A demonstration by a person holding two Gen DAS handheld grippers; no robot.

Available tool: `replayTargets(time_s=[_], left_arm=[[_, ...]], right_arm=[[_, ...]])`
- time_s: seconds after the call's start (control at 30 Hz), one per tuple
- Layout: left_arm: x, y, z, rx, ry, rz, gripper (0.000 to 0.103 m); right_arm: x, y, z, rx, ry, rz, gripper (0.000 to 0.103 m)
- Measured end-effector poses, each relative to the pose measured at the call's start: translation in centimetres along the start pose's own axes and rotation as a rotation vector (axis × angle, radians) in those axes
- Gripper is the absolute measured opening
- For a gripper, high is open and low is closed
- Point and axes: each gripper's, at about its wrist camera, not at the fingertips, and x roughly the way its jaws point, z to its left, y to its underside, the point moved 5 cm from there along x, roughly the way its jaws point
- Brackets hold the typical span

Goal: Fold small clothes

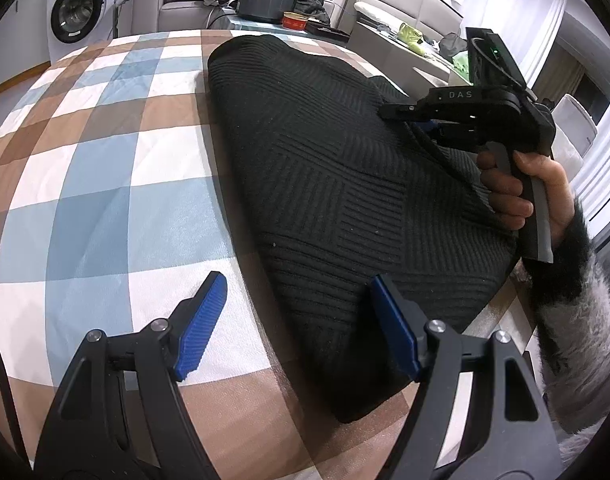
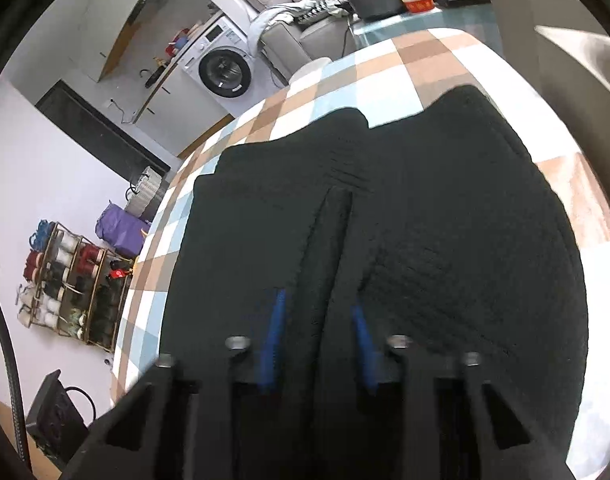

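Sweater, one, black ribbed knit, lies partly folded on the one checked tablecloth. Left gripper hovers wide at its near edge, nothing between the pads. Right gripper, tilted down, pinches a raised fold. Washing machine and sofa behind.

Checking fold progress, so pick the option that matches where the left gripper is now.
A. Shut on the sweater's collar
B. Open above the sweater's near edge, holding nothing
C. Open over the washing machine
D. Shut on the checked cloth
B: in the left wrist view the left gripper stands open with its blue pads apart over the near edge of the dark knit sweater, nothing between them.
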Motion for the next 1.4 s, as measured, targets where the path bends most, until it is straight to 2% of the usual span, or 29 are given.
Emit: replayTargets(time_s=[0.07,0.13,0.33,0.43,0.53,0.6,0.67,0.77,0.83,0.93,1.0,1.13,1.27,1.4], left_arm=[[-0.2,-0.1,0.2,-0.009,-0.006,-0.001,0.072],[-0.8,-0.4,0.9,-0.043,-0.023,-0.035,0.072],[-3.1,-1.4,2.3,-0.102,-0.018,-0.089,0.072],[-3.4,-1.7,2.3,-0.097,-0.023,-0.096,0.072],[-3.0,-1.8,2.1,-0.094,-0.024,-0.079,0.072],[-2.7,-1.8,1.8,-0.092,-0.024,-0.068,0.072],[-2.1,-1.7,1.0,-0.082,-0.022,-0.051,0.072],[-1.4,-1.6,0.4,-0.06,-0.029,-0.034,0.072],[-1.1,-1.5,0.0,-0.053,-0.035,-0.023,0.072],[-0.3,-1.3,-0.3,-0.053,-0.025,0.0,0.072],[0.4,-1.4,-0.6,-0.055,-0.006,0.011,0.072],[2.6,-2.2,-1.8,-0.091,0.072,0.034,0.072],[3.8,-3.3,-3.3,-0.051,0.038,0.008,0.07],[4.7,-3.8,-4.0,-0.044,0.038,-0.006,0.043]], right_arm=[[-0.6,-0.2,0.7,-0.009,0.001,-0.034,0.011],[-1.8,-0.4,1.9,-0.036,0.008,-0.079,0.011],[-8.6,-0.6,6.1,-0.185,0.027,-0.246,0.01],[-11.3,-0.9,5.6,-0.198,0.07,-0.279,0.01],[-12.7,-1.2,2.8,-0.15,0.137,-0.304,0.01],[-12.5,-1.4,0.5,-0.096,0.156,-0.273,0.01],[-10.4,-0.9,-2.0,-0.037,0.168,-0.174,0.012],[-7.6,0.3,-5.1,-0.001,0.282,-0.054,0.014],[-8.2,0.9,-5.7,0.021,0.247,-0.059,0.02],[-10.7,2.1,-5.8,0.0,0.251,-0.081,0.029],[-12.3,3.7,-5.8,-0.01,0.23,-0.09,0.043],[-13.1,6.4,-6.1,-0.039,0.226,-0.073,0.045],[-12.3,7.3,-6.4,-0.017,0.215,-0.058,0.045],[-10.8,7.1,-6.4,-0.034,0.213,-0.05,0.042]])
